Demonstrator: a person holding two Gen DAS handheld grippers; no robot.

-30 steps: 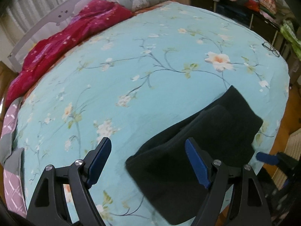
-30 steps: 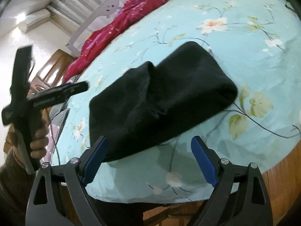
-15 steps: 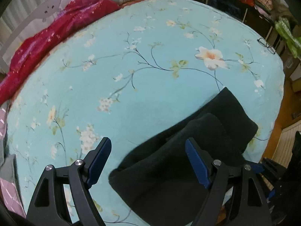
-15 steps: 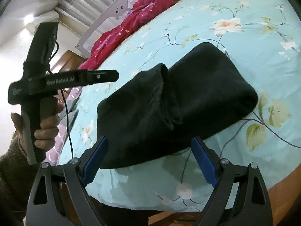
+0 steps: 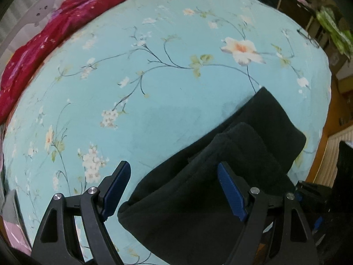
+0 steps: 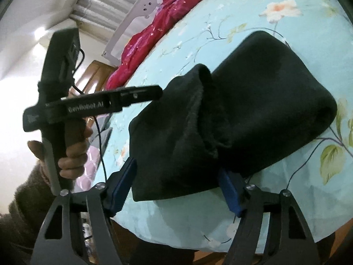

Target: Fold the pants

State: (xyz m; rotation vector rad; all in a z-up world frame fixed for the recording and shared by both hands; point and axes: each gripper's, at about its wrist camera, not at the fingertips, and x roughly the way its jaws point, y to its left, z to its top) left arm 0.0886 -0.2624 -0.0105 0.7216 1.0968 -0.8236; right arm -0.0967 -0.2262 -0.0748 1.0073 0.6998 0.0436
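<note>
On the bed with the light-blue floral sheet [image 5: 167, 101] | folded black fleece pants [image 6: 231, 119] lie near its edge | our left tool [image 5: 174, 190] hangs open over them | our right tool [image 6: 178, 187] has just been closing, pants' edge between its jaws, not yet pinched.

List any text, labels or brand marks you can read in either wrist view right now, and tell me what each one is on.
"GenRobot.AI": white lettering on the black side bar of the left gripper, seen in the right wrist view; slightly blurred, so the punctuation is uncertain.
A small white mark at the near end of that same bar: too small and blurred to read.
Nothing readable on the black pants, the floral bedsheet or the right gripper.
</note>
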